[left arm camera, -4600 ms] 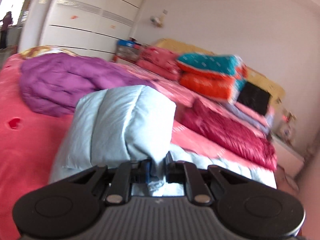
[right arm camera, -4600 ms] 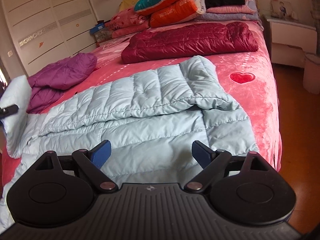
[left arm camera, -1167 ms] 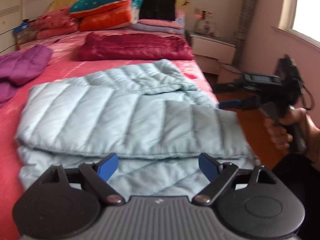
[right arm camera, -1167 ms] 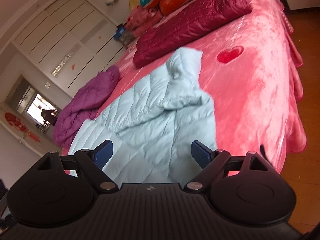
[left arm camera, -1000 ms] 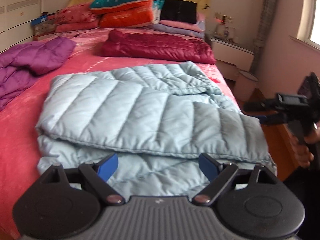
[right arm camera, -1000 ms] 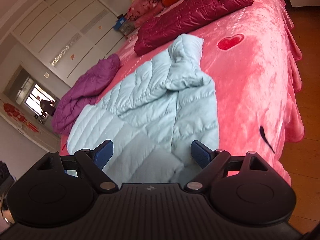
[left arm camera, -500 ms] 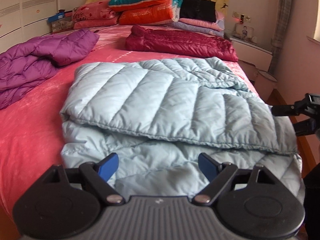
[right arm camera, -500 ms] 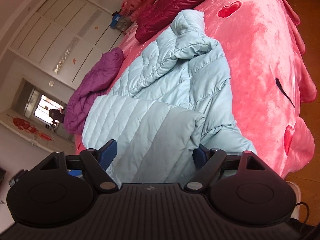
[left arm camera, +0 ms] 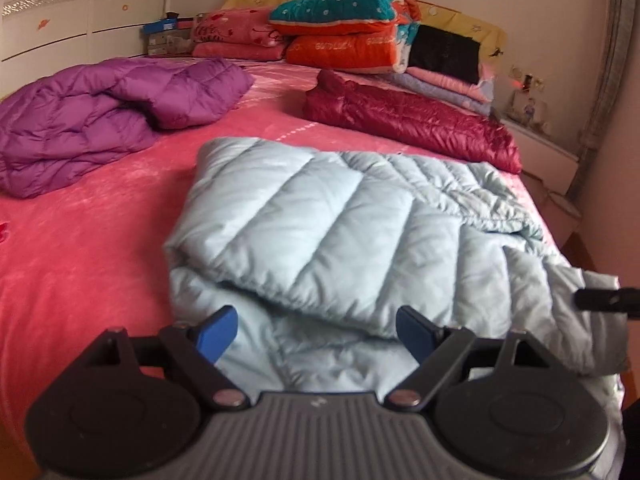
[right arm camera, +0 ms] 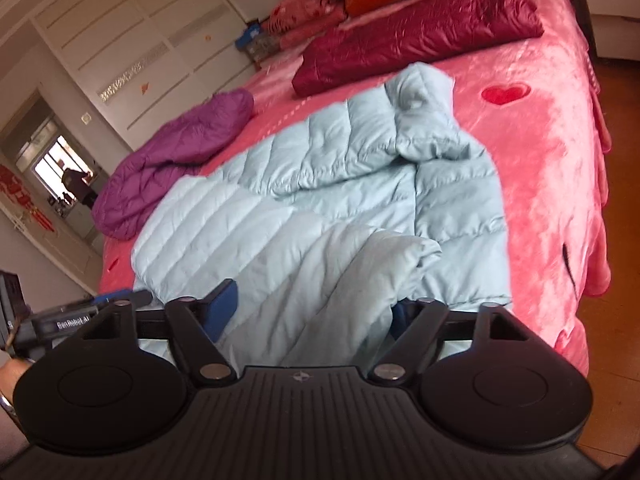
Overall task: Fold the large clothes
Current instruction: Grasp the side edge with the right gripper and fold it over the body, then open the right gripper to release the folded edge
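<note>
A light blue down jacket [left arm camera: 320, 216] lies partly folded on the pink bed [left arm camera: 80, 248], its upper layer doubled over the lower. My left gripper [left arm camera: 316, 336] hovers open at the jacket's near edge, with only the lower layer showing between its blue pads. At the jacket's right end [right arm camera: 320, 248], a raised fold of the fabric sits between the jaws of my right gripper [right arm camera: 310, 316], which are closing. Its left pad still shows a bare blue face. One of the right gripper's fingers [left arm camera: 604, 300] pokes in at the right edge of the left wrist view.
A purple down jacket [left arm camera: 100, 120] lies crumpled at the far left. A dark red one [left arm camera: 408, 120] lies across the bed beyond. Pillows and blankets [left arm camera: 352, 36] are stacked at the headboard. White wardrobes [right arm camera: 132, 40] stand on the left, a nightstand [left arm camera: 548, 160] and wooden floor [right arm camera: 616, 280] on the right.
My right gripper has come in over the jacket's right end, and its jaws have narrowed around a raised fold. My left gripper has shifted along the jacket's near edge and stayed open.
</note>
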Available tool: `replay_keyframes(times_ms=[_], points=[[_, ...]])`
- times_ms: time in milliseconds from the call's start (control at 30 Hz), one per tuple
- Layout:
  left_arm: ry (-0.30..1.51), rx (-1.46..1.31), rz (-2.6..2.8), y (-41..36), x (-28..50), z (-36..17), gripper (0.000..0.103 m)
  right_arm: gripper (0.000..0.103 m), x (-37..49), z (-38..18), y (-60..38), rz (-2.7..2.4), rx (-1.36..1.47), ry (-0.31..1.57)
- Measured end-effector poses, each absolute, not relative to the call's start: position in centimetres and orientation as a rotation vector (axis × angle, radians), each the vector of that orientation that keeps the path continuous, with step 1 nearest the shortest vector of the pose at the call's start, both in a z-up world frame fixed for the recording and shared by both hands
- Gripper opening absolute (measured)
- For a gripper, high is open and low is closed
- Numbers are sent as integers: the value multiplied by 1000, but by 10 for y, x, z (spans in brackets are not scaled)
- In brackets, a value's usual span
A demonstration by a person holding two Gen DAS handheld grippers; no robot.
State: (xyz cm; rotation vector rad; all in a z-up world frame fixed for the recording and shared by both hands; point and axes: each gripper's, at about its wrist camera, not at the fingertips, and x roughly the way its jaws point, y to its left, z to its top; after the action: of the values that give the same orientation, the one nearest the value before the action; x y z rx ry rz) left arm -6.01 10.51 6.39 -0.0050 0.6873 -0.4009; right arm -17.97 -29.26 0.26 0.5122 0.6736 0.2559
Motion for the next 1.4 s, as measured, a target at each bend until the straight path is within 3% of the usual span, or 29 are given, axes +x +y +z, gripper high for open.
replay_keyframes(times_ms=[200, 267, 733, 867, 1067, 1200, 1267, 1333, 1367, 1400], points=[[728, -98, -457, 103, -38, 51, 87, 24, -175, 0, -300, 213, 582, 678], [724, -122, -466, 103, -32, 50, 87, 19, -177, 6, -301, 192, 595, 654], [515, -218, -436, 107, 23, 91, 88, 13, -99, 103, -293, 145, 292, 386], [550, -201, -463, 94, 35, 80, 88, 13, -60, 101, -312, 91, 253, 391], [608, -102, -505, 75, 34, 62, 88, 13, -11, 56, -333, 29, 218, 495], [643, -47, -527, 72, 25, 60, 88, 15, 6, 30, -333, -4, 170, 557], [667, -25, -533, 71, 19, 60, 88, 25, 6, 21, -331, -23, 151, 579], [688, -3, -549, 70, 10, 62, 88, 40, 7, 16, -335, -35, 170, 577], [689, 12, -557, 70, 5, 65, 88, 63, 2, 16, -336, -49, 184, 572], [686, 25, -564, 69, 0, 67, 88, 76, 0, 16, -338, -69, 198, 565]])
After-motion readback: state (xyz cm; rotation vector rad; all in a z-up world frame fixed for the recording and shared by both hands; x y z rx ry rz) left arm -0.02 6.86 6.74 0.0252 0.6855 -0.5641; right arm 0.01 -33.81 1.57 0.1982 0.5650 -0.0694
